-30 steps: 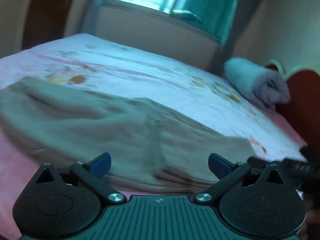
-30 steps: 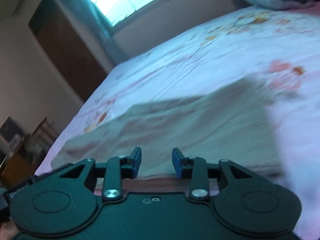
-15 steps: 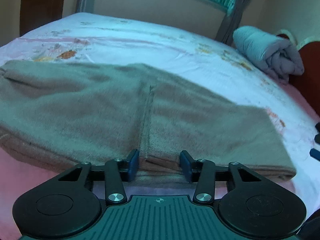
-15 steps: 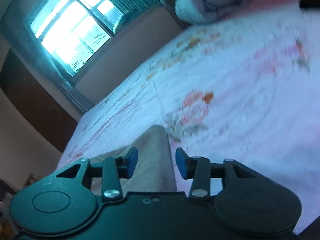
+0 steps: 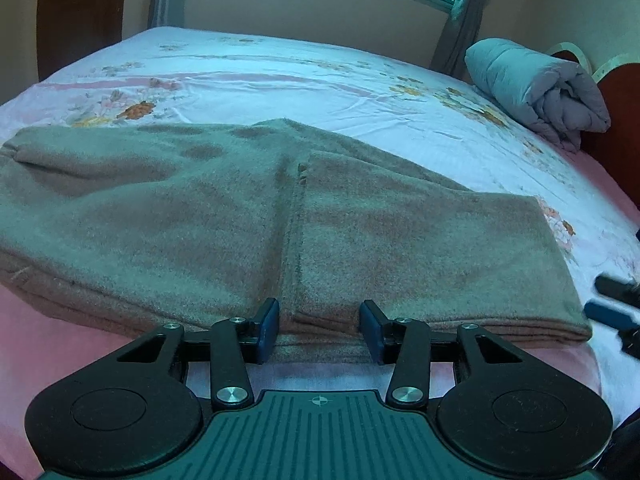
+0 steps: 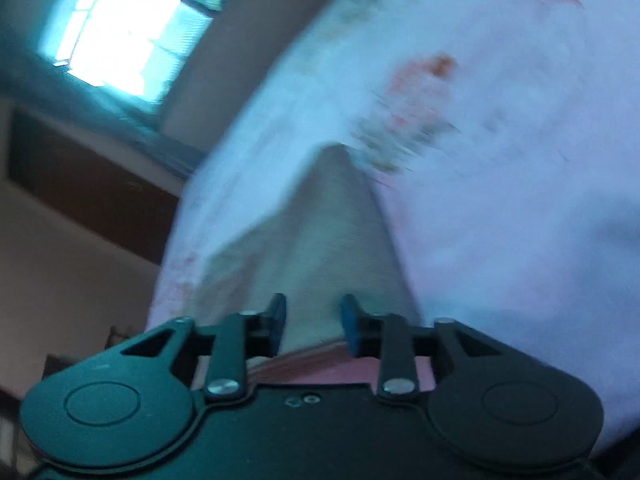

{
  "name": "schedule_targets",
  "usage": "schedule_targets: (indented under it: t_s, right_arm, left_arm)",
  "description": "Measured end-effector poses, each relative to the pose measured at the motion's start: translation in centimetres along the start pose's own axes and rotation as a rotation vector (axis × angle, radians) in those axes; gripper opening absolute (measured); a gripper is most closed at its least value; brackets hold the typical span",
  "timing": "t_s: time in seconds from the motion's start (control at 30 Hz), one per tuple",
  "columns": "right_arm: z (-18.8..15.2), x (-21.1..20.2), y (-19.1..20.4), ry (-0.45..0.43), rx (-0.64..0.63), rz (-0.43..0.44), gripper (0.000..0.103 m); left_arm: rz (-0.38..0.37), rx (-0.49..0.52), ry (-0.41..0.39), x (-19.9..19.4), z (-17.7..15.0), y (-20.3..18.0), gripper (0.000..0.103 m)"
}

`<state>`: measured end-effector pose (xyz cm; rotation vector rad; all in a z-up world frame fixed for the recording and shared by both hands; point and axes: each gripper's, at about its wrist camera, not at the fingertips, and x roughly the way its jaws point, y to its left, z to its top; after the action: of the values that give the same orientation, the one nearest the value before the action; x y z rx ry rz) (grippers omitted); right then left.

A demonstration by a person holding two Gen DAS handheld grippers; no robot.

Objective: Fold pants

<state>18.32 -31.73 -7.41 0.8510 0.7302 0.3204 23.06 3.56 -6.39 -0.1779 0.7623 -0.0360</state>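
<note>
Grey-brown fleece pants (image 5: pixel 248 216) lie flat across the bed, folded lengthwise, with a seam running toward me. My left gripper (image 5: pixel 318 330) is open at their near edge, blue fingers either side of the seam end, not closed on cloth. My right gripper (image 6: pixel 312 326) is open at the right end of the pants (image 6: pixel 316 240), over their corner; that view is blurred. The right gripper also shows at the right edge of the left wrist view (image 5: pixel 612 304).
The bed has a white floral sheet (image 5: pixel 320 80) with a pink border along the near edge (image 5: pixel 60 344). A rolled grey blanket (image 5: pixel 536 88) lies at the far right by a red headboard. A window and wall stand behind the bed.
My left gripper narrowed from wide open and settled at the near edge of the pants. My right gripper swung right to the end of the pants and tilted.
</note>
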Motion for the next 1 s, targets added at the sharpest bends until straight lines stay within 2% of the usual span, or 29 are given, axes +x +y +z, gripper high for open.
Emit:
schedule_targets:
  t_s: [0.07,0.1,0.13,0.2,0.23,0.27,0.33,0.4,0.5,0.57,0.63,0.73,0.87,1.0]
  right_arm:
    - [-0.6,0.6,0.2,0.029,-0.004,0.027,0.021]
    - [-1.0,1.8,-0.1,0.071,-0.012,-0.025,0.017]
    - [-1.4,2.9,-0.7,0.098,-0.019,-0.072,0.005]
    - [-1.3,2.8,-1.5,0.083,0.041,-0.062,0.006]
    - [-1.1,2.4,-1.2,0.073,0.045,-0.053,0.015]
    - [-0.9,1.9,-0.6,0.055,0.022,-0.041,0.025]
    - [-0.7,0.8,0.9,0.024,-0.055,-0.043,0.025]
    - [-0.6,0.4,1.7,0.015,-0.092,-0.056,0.025]
    - [-0.9,0.2,2.1,0.022,-0.094,-0.069,0.025]
    - [-0.8,1.3,2.0,0.034,-0.100,-0.082,0.026]
    - [-1.1,1.6,2.5,0.046,-0.104,-0.098,0.026]
    - [-1.6,1.7,3.4,0.051,-0.128,-0.121,0.026]
    - [-1.7,1.9,4.5,0.049,-0.141,-0.140,0.026]
    - [-1.5,2.0,5.0,0.033,-0.124,-0.152,0.026]
  left_arm:
    - [0.000,-0.006,-0.006,0.1,-0.1,0.0,0.046]
    - [-0.003,-0.010,-0.008,0.1,-0.1,0.0,0.047]
    - [-0.012,-0.017,-0.012,0.1,-0.1,0.2,0.048]
    - [-0.048,-0.046,-0.018,-0.4,0.1,1.0,0.055]
    - [-0.057,-0.069,-0.031,-1.1,0.2,1.7,0.068]
    - [-0.054,-0.088,-0.069,-2.2,0.2,2.6,0.088]
    - [0.000,-0.103,-0.154,-4.4,-0.1,4.5,0.102]
    - [0.026,-0.136,-0.206,-6.2,-0.3,7.5,0.102]
    - [0.062,-0.259,-0.256,-7.6,-0.7,13.8,0.102]
    - [0.080,-0.362,-0.256,-7.3,-0.7,18.5,0.102]
    - [0.056,-0.484,-0.254,-6.4,-0.7,22.9,0.102]
    - [-0.055,-0.654,-0.226,-4.0,-0.9,28.0,0.102]
    - [-0.139,-0.716,-0.208,-0.9,0.0,31.3,0.102]
    - [-0.177,-0.696,-0.185,1.8,1.5,32.5,0.103]
